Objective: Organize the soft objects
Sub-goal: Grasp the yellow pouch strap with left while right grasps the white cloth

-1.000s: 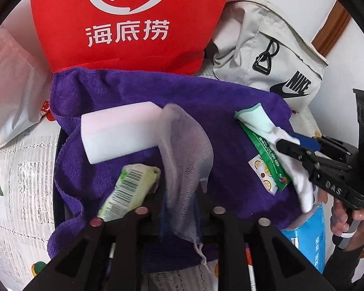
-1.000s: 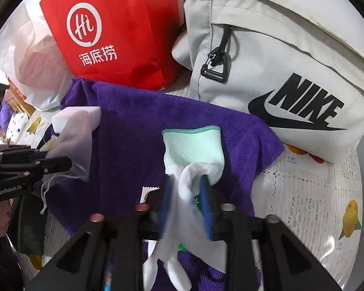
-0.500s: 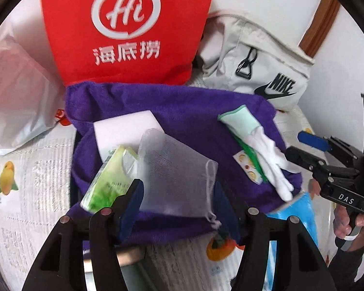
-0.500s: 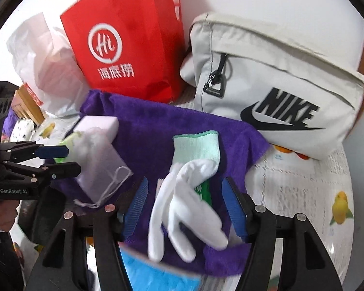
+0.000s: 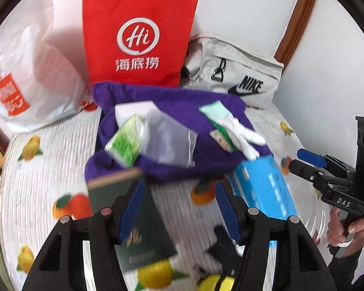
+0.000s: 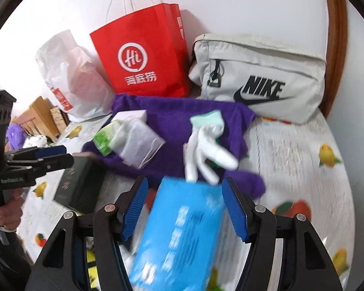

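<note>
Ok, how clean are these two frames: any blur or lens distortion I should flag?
Left wrist view: strong fisheye vignette; motion smear on the dark green box and blue tissue pack, while the red bag stays fairly sharp. Right wrist view: the same dark corners; the blue tissue pack and white glove are smeared, the Nike pouch is crisper. Even daylight, no glare.

The writing on the blue box (image 6: pixel 179 232) is too blurred to read, and its near end is cut off by the lower edge. The dark green box (image 5: pixel 138 220) is partly hidden behind the left gripper's finger (image 5: pixel 131 215). The small packet (image 5: pixel 222 138) lies mostly hidden under the white glove (image 5: pixel 240 133).
</note>
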